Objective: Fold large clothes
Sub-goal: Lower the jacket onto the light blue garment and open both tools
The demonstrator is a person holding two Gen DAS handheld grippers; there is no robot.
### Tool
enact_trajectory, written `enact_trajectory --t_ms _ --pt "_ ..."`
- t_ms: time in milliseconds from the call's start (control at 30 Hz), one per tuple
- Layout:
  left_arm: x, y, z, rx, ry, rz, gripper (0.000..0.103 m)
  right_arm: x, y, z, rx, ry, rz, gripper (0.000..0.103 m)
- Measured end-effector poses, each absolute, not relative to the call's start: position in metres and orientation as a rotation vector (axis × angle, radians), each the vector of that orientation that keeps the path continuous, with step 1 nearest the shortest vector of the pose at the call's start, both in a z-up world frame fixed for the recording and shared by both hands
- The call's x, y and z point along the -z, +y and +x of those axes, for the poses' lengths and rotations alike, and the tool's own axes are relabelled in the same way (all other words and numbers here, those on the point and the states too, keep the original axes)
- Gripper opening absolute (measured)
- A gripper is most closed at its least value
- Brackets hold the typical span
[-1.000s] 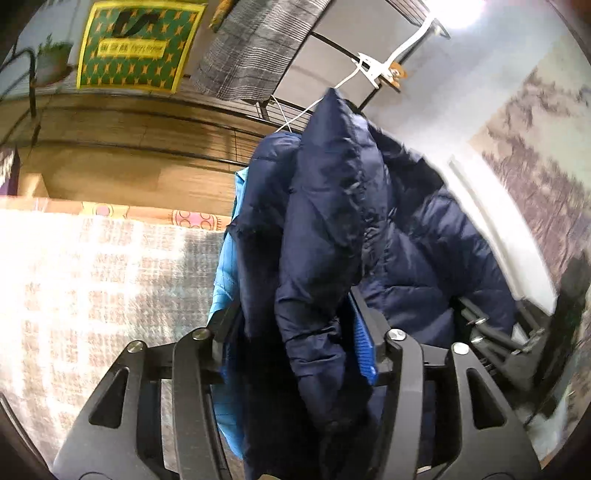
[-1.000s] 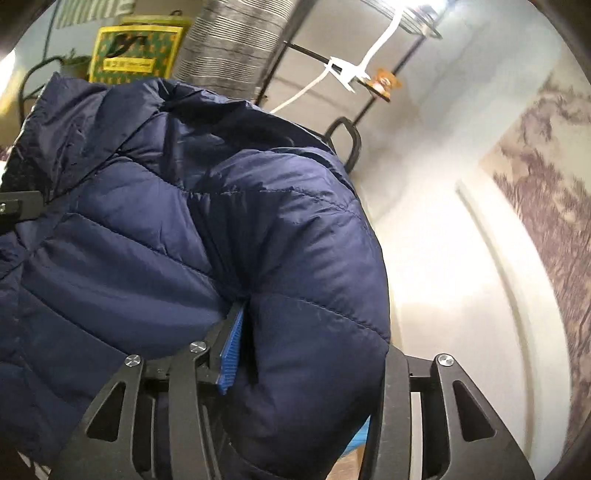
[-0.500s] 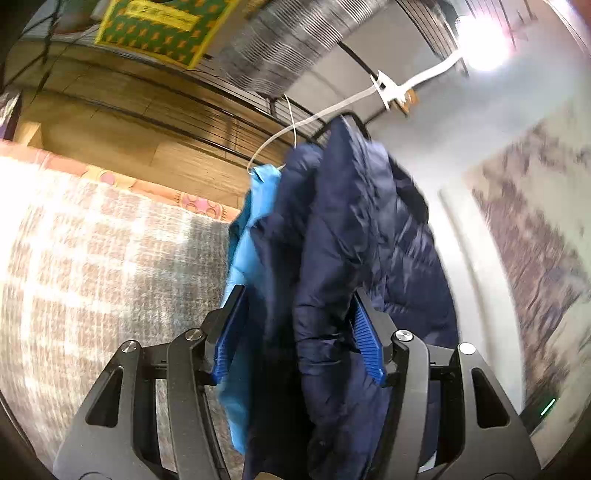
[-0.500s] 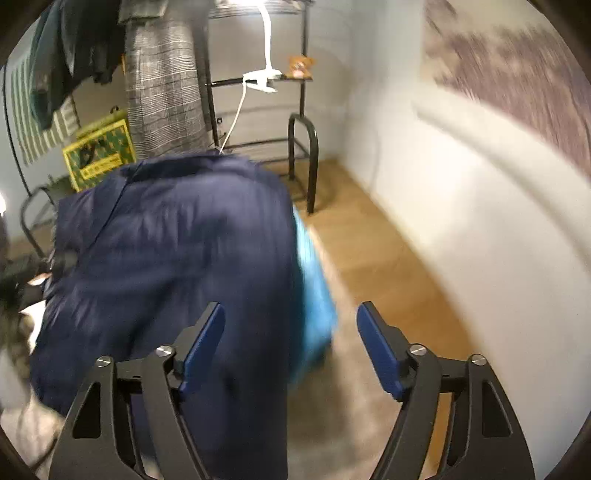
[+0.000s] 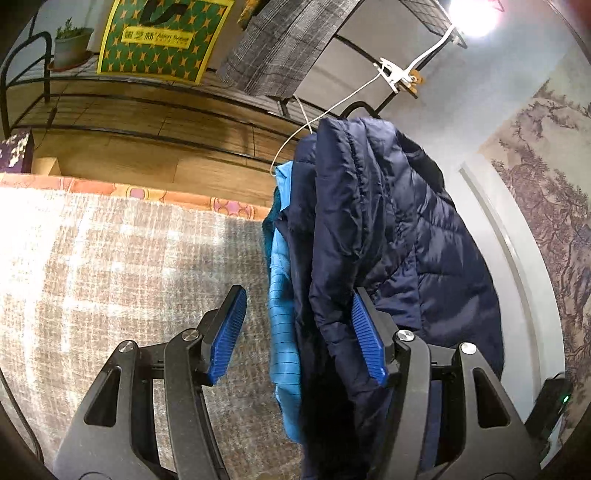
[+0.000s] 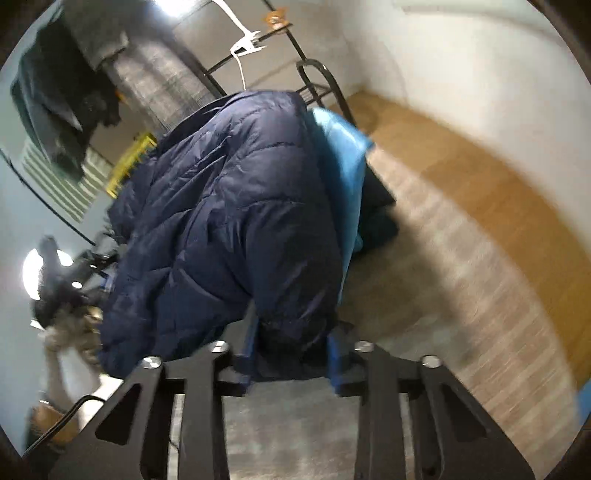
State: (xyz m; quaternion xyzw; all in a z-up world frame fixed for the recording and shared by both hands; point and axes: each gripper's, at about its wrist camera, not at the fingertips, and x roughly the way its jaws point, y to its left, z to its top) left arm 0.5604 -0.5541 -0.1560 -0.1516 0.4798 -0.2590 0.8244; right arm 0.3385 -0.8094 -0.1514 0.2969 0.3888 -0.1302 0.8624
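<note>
Rug (image 5: 110,258) and rack (image 5: 147,99) behind jacket (image 5: 388,221); left gripper (image 5: 299,332) spread, right gripper (image 6: 291,350) just closing, pinching jacket.

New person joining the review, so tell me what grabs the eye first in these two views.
A puffy navy jacket with a bright blue lining fills the middle of both views, hanging over a pale woven rug. The right tongs, which have just been closing, pinch a fold of it, while the left tongs stand open around it.

A bright lamp (image 5: 476,14) glares at the top of the left view, which is sharp; the right view smears with motion blur; both bow and darken at the edges.
</note>
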Motion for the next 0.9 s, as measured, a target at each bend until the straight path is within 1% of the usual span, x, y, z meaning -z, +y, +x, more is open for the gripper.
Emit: enact_trajectory --t_ms 100,167,200,300,367,467,600,900 --pt "0.161 -0.554 0.561 0.550 1.034 -0.332 0.064 0.131 -0.818 0.353 0.353 0.782 0.557 0.020" --pt "0.160 -0.559 0.560 0.535 1.021 -0.275 0.065 0.118 -0.824 0.362 0.379 0.756 0.515 0.019" --pt "0.159 -0.562 0.561 0.525 1.016 -0.244 0.068 0.116 -0.825 0.372 0.402 0.768 0.476 0.019" --pt "0.158 -0.560 0.562 0.500 1.029 -0.236 0.068 0.131 -0.821 0.379 0.451 0.845 0.416 0.019" --pt "0.151 -0.554 0.557 0.498 1.018 -0.229 0.068 0.134 -0.817 0.380 0.459 0.855 0.386 0.020" --pt "0.132 -0.544 0.545 0.491 0.975 -0.178 0.067 0.127 -0.818 0.368 0.461 0.807 0.438 0.026" --pt "0.101 -0.519 0.525 0.500 0.930 -0.179 0.067 0.112 -0.814 0.354 0.465 0.770 0.437 0.026" --pt "0.006 -0.455 0.442 0.528 0.806 -0.128 0.067 0.043 -0.773 0.306 0.445 0.661 0.411 0.026"
